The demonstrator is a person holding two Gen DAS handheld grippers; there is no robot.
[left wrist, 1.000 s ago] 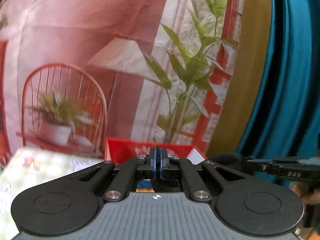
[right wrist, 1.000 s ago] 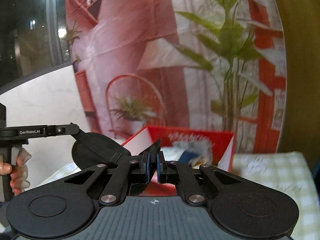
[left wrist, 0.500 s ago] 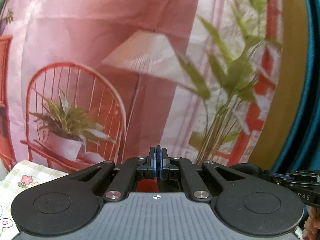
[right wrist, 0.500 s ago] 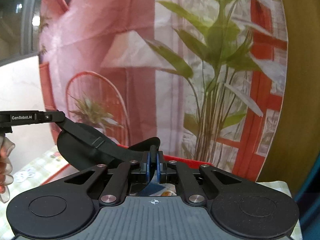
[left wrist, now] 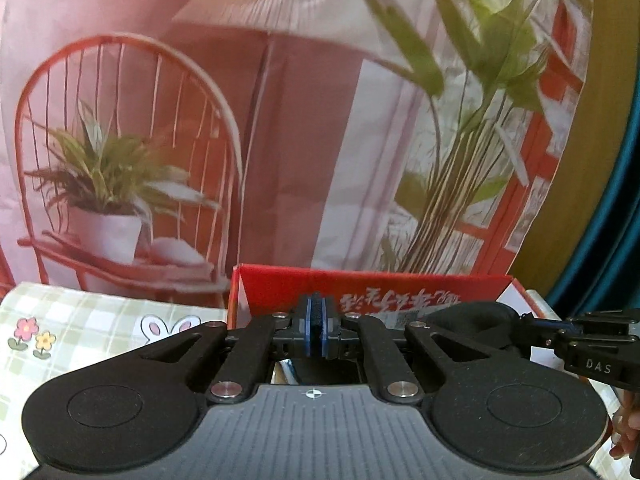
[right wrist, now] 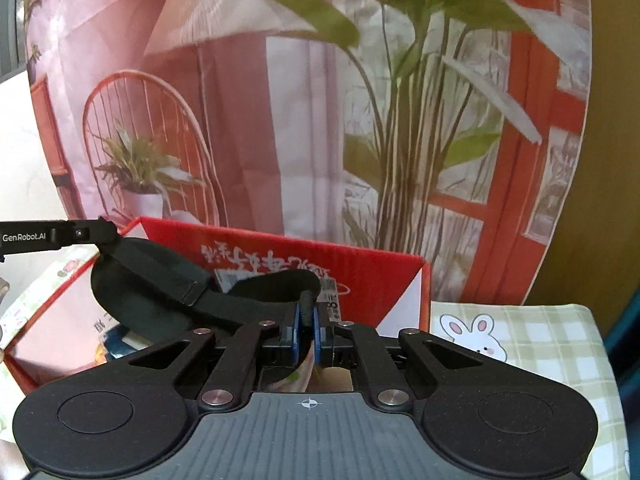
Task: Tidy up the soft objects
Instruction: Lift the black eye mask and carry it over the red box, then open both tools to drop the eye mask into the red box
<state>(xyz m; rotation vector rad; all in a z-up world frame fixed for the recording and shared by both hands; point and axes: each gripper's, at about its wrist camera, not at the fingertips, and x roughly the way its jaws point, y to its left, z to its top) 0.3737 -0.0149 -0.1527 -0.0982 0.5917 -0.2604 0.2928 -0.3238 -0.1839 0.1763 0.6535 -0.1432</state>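
Right wrist view showed your right gripper [right wrist: 306, 320] with its jaws clamped on the edge of the black mask [right wrist: 160, 292], the fabric pinched between the blue pads. The mask hung stretched to the left, where your left gripper [right wrist: 105, 233] held its far end; in the left wrist view those jaws stood together on a thin dark strip, which I judged to be the same mask. It was held in the air above the open red box [right wrist: 360, 268], which sat on the checked cloth of the table [right wrist: 540, 340]. The strap [right wrist: 168, 276] lay slack across the mask's face.

The step in hand looked like lowering the mask into the box. To do it well, you needed both ends level and over the opening, well inside the red walls, before letting go. A grip this far out on the edge could slip, so a steady descent suited it better than a quick drop. Bringing the two grippers closer would have let the mask sag into the box rather than bridge its rim. Opening one side first risked the mask swinging and catching a wall; releasing both low and near together was safer. What already lay in the box was mostly hidden, so you had to watch for the mask riding up on it.
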